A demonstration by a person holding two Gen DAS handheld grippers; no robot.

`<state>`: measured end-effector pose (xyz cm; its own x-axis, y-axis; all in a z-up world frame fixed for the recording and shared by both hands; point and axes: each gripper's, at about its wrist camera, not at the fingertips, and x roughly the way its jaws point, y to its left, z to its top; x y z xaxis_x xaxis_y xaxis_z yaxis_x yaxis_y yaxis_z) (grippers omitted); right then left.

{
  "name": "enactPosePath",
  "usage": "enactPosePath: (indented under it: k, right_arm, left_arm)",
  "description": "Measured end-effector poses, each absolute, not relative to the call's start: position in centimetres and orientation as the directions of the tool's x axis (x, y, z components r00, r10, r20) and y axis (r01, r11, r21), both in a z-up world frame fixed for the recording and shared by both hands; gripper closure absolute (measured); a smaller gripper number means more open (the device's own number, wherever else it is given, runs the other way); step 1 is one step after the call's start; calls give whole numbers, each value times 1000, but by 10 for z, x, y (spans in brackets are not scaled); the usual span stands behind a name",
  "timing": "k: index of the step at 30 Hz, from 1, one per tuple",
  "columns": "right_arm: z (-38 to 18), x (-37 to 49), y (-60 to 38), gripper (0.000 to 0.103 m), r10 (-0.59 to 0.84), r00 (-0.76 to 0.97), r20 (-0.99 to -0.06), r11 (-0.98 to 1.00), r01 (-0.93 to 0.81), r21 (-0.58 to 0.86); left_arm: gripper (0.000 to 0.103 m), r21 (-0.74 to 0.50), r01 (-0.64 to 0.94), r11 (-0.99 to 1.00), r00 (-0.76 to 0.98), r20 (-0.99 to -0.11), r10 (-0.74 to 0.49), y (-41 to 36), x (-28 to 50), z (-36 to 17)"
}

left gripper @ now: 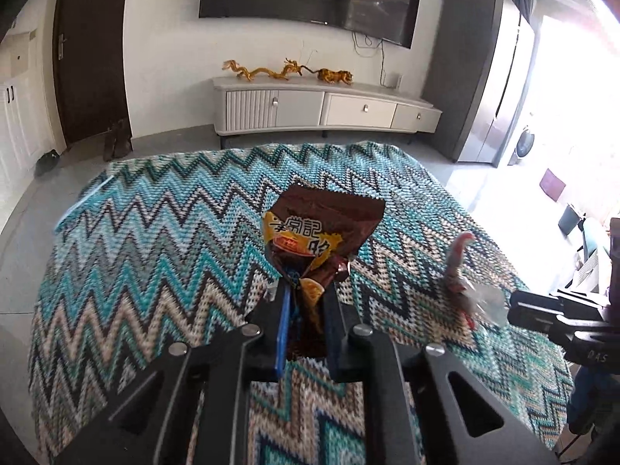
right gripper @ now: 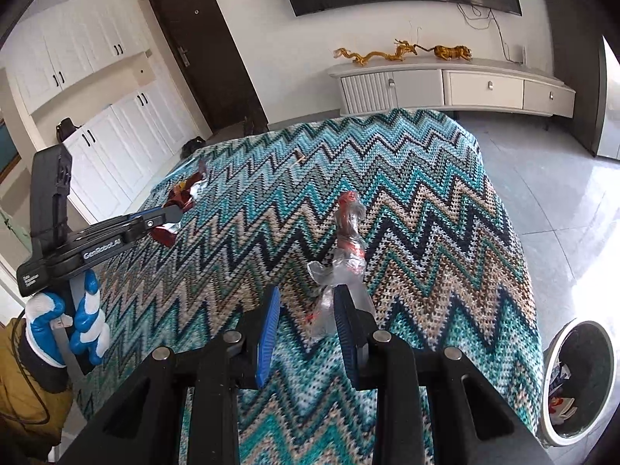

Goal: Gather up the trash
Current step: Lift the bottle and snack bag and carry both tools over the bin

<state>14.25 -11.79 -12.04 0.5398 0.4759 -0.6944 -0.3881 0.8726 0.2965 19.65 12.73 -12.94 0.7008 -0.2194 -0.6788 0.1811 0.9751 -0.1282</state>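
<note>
Left tongs pinch one brown wrapper above the zigzag-covered bench. Right tongs are spread, one clear wrapper touching a finger. One bin stands beside.

Bare zigzag cloth on the table lies between the left tongs and right tongs, well apart. The bin stands beside the table's right edge, apparently unobstructed.

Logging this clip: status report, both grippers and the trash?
Left gripper shut on brown snack wrapper. Right gripper open, clear plastic wrapper against one finger. Trash bin on floor at right, path unobstructed.
</note>
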Motion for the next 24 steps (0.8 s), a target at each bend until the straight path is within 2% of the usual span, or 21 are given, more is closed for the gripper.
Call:
enactPosePath:
  k: [7, 12, 19, 20, 24]
  right_arm:
    - [-122, 150, -120, 72, 434, 556, -709, 896, -345, 279]
    - [-132, 173, -116, 55, 398, 555, -731, 912, -323, 252]
    - [-160, 200, -103, 55, 372, 508, -777, 920, -314, 235]
    - [-164, 202, -102, 58, 375, 501, -780, 918, -317, 238]
    - [-167, 202, -102, 80, 379, 509, -773, 915, -329, 232]
  left_arm:
    - [89, -153, 163, 975, 717, -661, -224, 141, 172, -121]
    - [89, -185, 158, 970, 713, -658, -242, 145, 173, -125]
    - [89, -206, 181, 962, 700, -660, -273, 137, 177, -134]
    - [89, -208, 184, 961, 698, -660, -277, 136, 178, -135]
    - [89, -215, 185, 959, 698, -658, -282, 131, 178, -136]
